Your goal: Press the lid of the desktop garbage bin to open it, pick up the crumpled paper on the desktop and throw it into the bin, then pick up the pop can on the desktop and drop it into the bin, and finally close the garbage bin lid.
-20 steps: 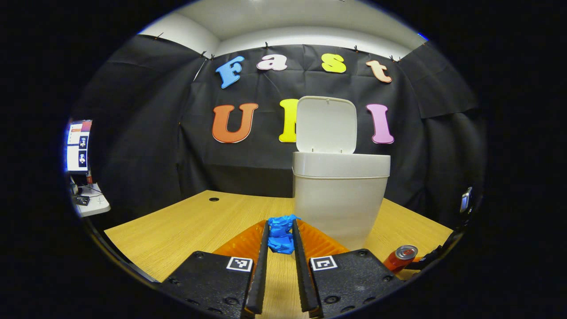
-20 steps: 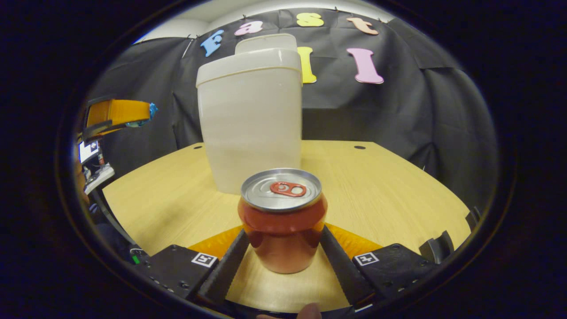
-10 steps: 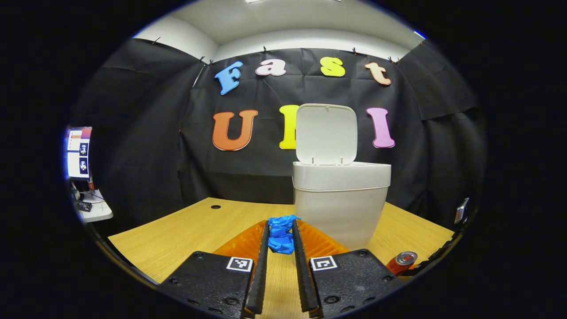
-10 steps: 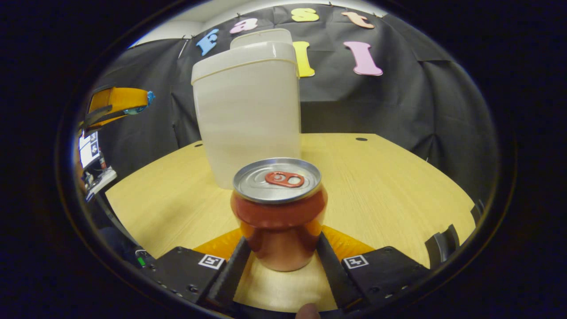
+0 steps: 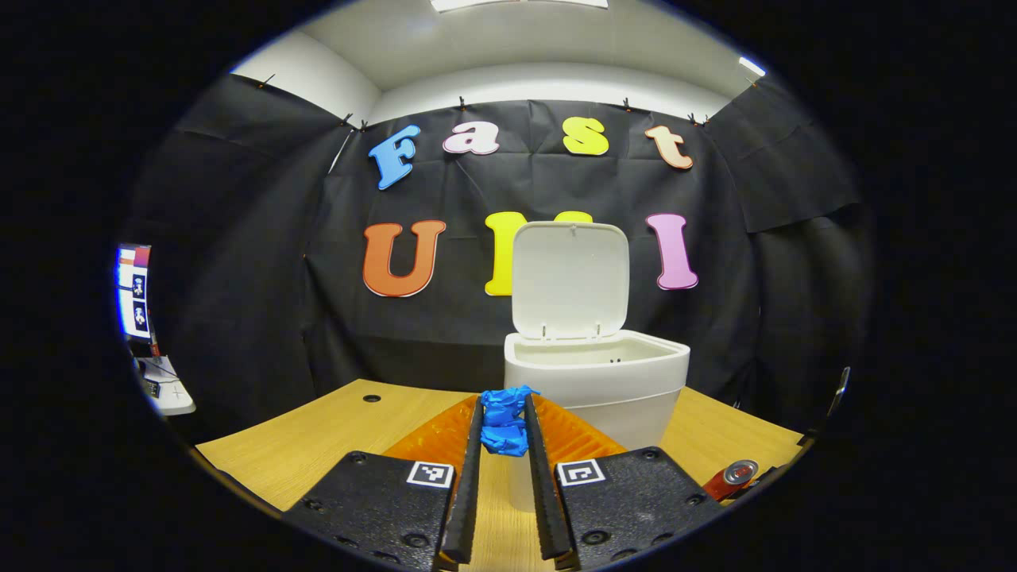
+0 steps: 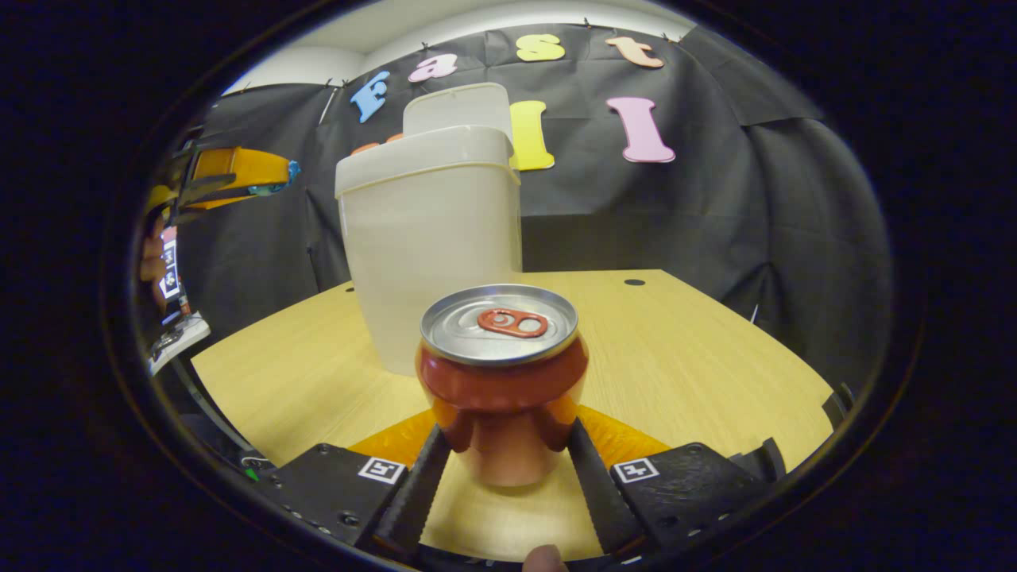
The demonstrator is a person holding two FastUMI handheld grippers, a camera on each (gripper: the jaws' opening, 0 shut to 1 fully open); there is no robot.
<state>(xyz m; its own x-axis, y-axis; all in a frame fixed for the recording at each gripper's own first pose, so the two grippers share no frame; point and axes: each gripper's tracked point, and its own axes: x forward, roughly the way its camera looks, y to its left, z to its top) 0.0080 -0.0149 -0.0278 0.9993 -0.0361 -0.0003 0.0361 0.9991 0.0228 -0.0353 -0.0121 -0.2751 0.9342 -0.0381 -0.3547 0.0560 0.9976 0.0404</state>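
Observation:
The white bin (image 5: 604, 385) stands on the wooden table (image 5: 334, 429) with its lid (image 5: 570, 278) swung upright, and its inside rim shows. My left gripper (image 5: 502, 407) is held in the air before the bin's left front, shut on the blue crumpled paper (image 5: 502, 427). The red pop can (image 5: 735, 475) peeks in low at the right. In the right gripper view, my right gripper (image 6: 504, 433) is shut on the pop can (image 6: 502, 373), whose sides pinch in at the fingers. Behind it stands the bin (image 6: 433, 254). The left gripper (image 6: 238, 168) hovers at upper left, level with the bin's rim.
A screen (image 5: 131, 290) and a small white side desk (image 5: 168, 393) sit beyond the table's left edge. The tabletop (image 6: 699, 357) has cable holes (image 6: 634, 282) near the back wall. A fingertip (image 6: 544, 558) shows at the bottom of the right gripper view.
The left gripper has risen with the paper, so the bin's opening now shows from above. The right gripper's fingers have closed in on the can and pinched its sides.

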